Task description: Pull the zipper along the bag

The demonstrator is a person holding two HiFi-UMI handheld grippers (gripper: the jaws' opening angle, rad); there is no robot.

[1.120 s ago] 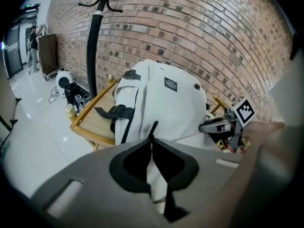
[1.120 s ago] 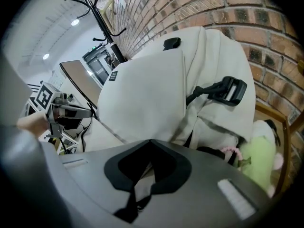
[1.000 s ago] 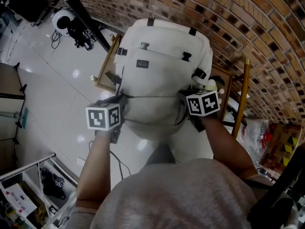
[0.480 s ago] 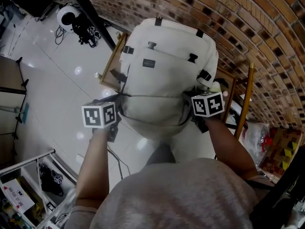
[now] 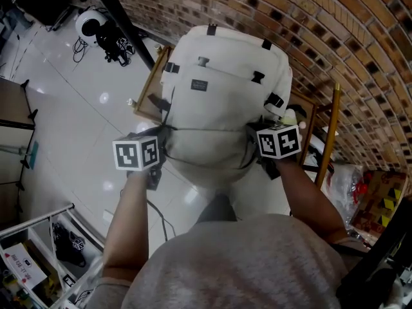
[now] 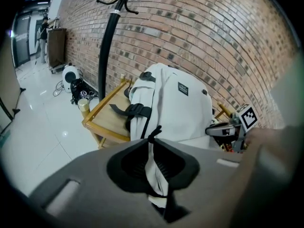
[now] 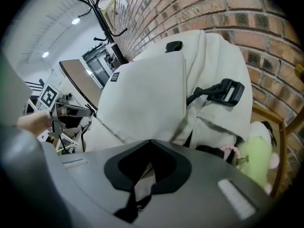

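- Head view: a pale cream backpack (image 5: 222, 89) stands upright on a wooden chair (image 5: 149, 85) against a brick wall (image 5: 322, 24), with a glossy white floor (image 5: 64, 108) to the left.
- The backpack has black loops along its top edge, black clips at its sides and a small dark label (image 5: 199, 85) on the front pocket.
- A dark zipper seam (image 5: 206, 129) curves across the part nearest the person.
- The left tongs (image 5: 165, 134) sit at the left end of that seam and the right tongs (image 5: 252, 129) at the right end, both touching the cloth.
- Left gripper view: the tongs are narrow. Their jaws have just been easing apart, yet a strip of the backpack's pale cloth is pinched between the pads.
- A black pull cord (image 6: 155, 131) pokes out at the tips.
- Beyond the tips the backpack's side shows a black buckle strap (image 6: 135, 110), and a black coat stand (image 6: 108, 37) rises behind the chair.
- Right gripper view: the tips meet, with the tongs narrow and closed on a fold of pale cloth that has a dark edge.
- The backpack fills most of this view, with a black buckle (image 7: 227, 91) on its side strap.
- A light green soft toy (image 7: 254, 163) lies just beside the backpack, low at the right.
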